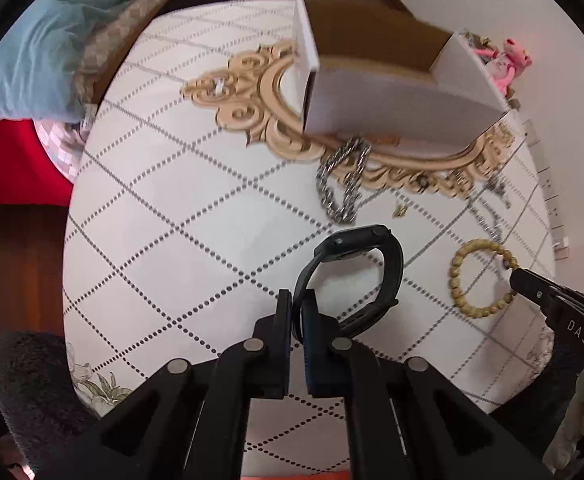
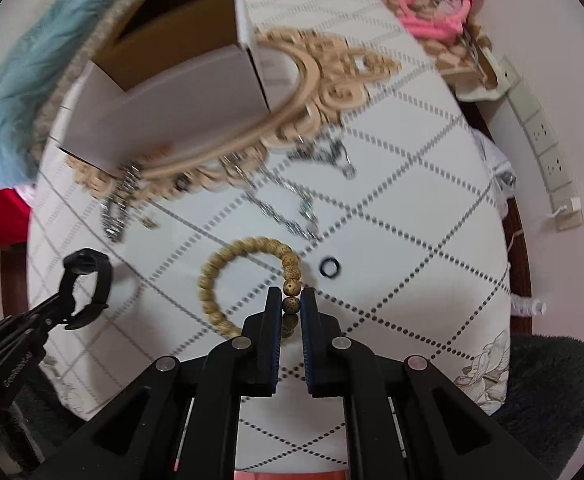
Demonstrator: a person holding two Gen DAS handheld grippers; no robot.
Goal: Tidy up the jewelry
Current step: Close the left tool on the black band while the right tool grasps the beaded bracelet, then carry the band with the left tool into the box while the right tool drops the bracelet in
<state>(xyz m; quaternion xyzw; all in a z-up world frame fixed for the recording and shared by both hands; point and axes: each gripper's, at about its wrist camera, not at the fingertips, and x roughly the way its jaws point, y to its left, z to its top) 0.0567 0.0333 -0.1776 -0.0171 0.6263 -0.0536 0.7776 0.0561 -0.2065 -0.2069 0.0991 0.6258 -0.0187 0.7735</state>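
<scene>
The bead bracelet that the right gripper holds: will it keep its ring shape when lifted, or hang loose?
Probably it sags: the bead bracelet is separate beads, gripped at one point by the right gripper. It may swing. The round beads could slip.

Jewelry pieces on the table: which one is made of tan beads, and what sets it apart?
The bead bracelet, held by the right gripper. The chains are silver links, the ring is small and dark, and the watch is black.
</scene>
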